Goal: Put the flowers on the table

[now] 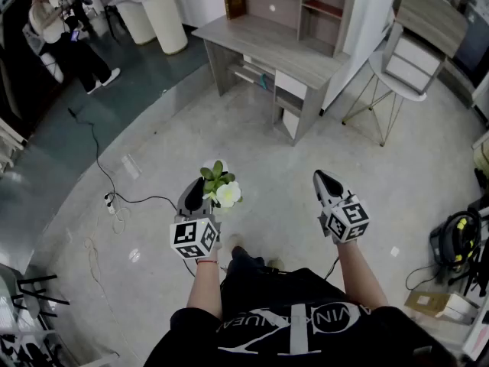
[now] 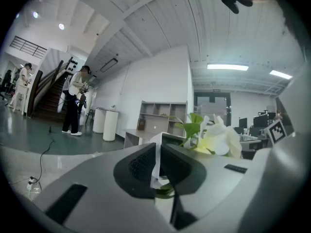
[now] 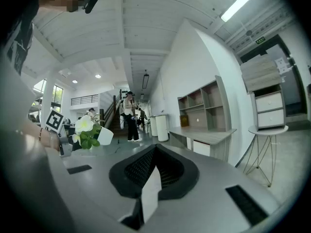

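Holding a small white pot of white flowers and green leaves [image 1: 222, 189], clamped by what looks like the pot's thin rim in the left gripper [image 1: 195, 192], a person stands on the pale polished floor [image 1: 306, 151]. The light wooden desk with shelves [image 1: 267, 44] is well apart, at the far side of the room. The right gripper [image 1: 324, 179] hangs alongside, its jaws pressed together on nothing.

The carry looks roughly midway. Done well, it means holding the pot upright with a steady squeeze on the rim. The base should then sit flat on a bare stretch of desktop before the jaws let go. A round white side table on wire legs [image 1: 397, 82] at far right is another possible spot.

Counted: one flower pot, two grippers, one desk, one side table, and one bystander [image 1: 65, 33] at far left.
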